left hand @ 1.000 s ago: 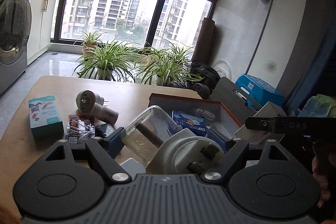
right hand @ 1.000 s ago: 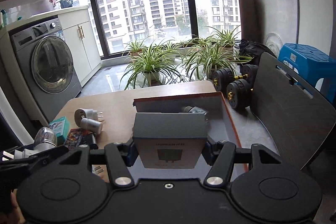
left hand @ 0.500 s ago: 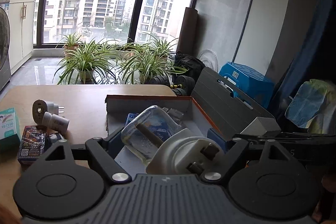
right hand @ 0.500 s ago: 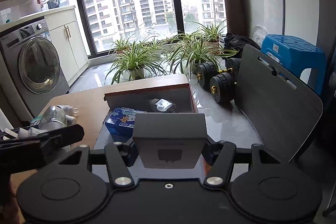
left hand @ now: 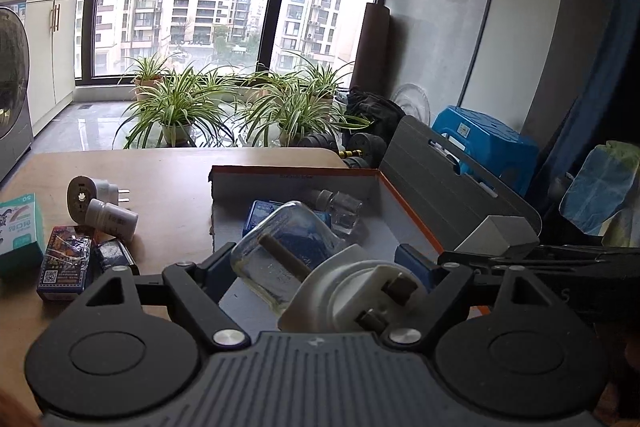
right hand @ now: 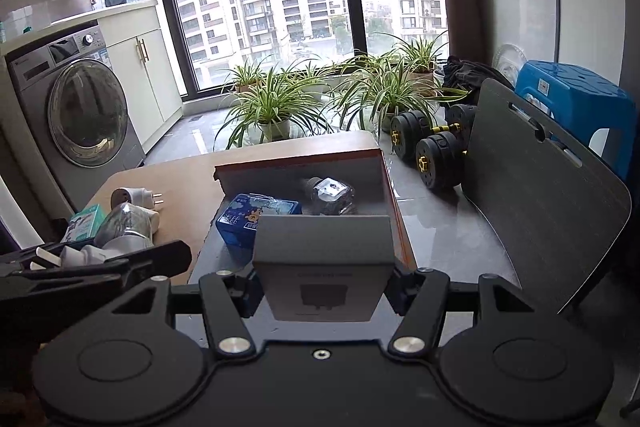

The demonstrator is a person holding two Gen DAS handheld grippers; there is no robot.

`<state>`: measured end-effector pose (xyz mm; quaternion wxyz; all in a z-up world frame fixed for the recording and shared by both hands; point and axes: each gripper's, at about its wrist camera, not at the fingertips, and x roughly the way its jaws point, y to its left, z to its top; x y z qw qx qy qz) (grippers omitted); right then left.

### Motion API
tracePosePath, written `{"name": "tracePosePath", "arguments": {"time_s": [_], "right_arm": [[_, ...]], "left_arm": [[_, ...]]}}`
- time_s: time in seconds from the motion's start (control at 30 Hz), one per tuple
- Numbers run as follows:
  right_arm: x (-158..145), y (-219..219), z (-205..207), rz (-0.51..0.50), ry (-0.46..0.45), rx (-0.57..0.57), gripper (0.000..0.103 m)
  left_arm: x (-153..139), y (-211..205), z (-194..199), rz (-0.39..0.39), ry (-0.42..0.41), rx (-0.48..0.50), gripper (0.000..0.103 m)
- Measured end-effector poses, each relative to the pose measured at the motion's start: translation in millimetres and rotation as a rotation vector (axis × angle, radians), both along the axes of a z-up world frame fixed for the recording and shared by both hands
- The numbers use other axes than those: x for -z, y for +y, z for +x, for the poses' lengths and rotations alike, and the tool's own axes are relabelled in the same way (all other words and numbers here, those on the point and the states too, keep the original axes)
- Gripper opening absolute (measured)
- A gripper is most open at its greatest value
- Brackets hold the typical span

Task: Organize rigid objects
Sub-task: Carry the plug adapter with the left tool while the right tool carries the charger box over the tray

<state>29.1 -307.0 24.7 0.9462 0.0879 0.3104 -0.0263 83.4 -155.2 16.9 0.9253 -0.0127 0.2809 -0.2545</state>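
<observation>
My left gripper is shut on a clear glass bottle with a white plug base, held over the near left corner of the open cardboard box. My right gripper is shut on a grey box above the cardboard box's near edge. Inside lie a blue packet and a small clear bottle. On the table to the left lie a white adapter plug, a white pill bottle, a teal carton and a dark card pack.
The wooden table ends near potted plants. Dumbbells, a grey board and a blue stool stand on the right. A washing machine is at the left.
Both grippers have moved right with their loads and now hang over the cardboard box. More of the box's inside shows.
</observation>
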Motion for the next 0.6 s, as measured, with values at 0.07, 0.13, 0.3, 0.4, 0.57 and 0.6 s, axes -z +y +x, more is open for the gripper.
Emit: {"name": "tracePosePath", "arguments": {"time_s": [0.07,0.13,0.3,0.4,0.57,0.6], "right_arm": [[-0.1,0.1,0.2,-0.002,0.000,0.000,0.071],[0.3,0.4,0.4,-0.003,0.002,0.001,0.071],[0.8,2.2,0.9,-0.006,0.003,0.000,0.071],[1.3,3.4,1.7,-0.005,0.005,-0.002,0.071],[2.2,5.5,2.6,-0.009,0.010,-0.004,0.071],[1.9,5.3,2.6,-0.008,0.009,-0.003,0.071]], "left_arm": [[0.5,-0.3,-0.6,0.006,0.003,-0.006,0.086],[0.7,-0.2,-1.1,0.010,0.005,-0.008,0.086],[0.7,-0.4,-1.5,0.020,0.008,-0.020,0.086],[0.8,-0.4,-2.5,0.024,0.006,-0.028,0.086],[1.6,0.0,-3.4,0.028,0.013,-0.039,0.086],[1.7,-0.1,-3.5,0.028,0.014,-0.041,0.086]]}}
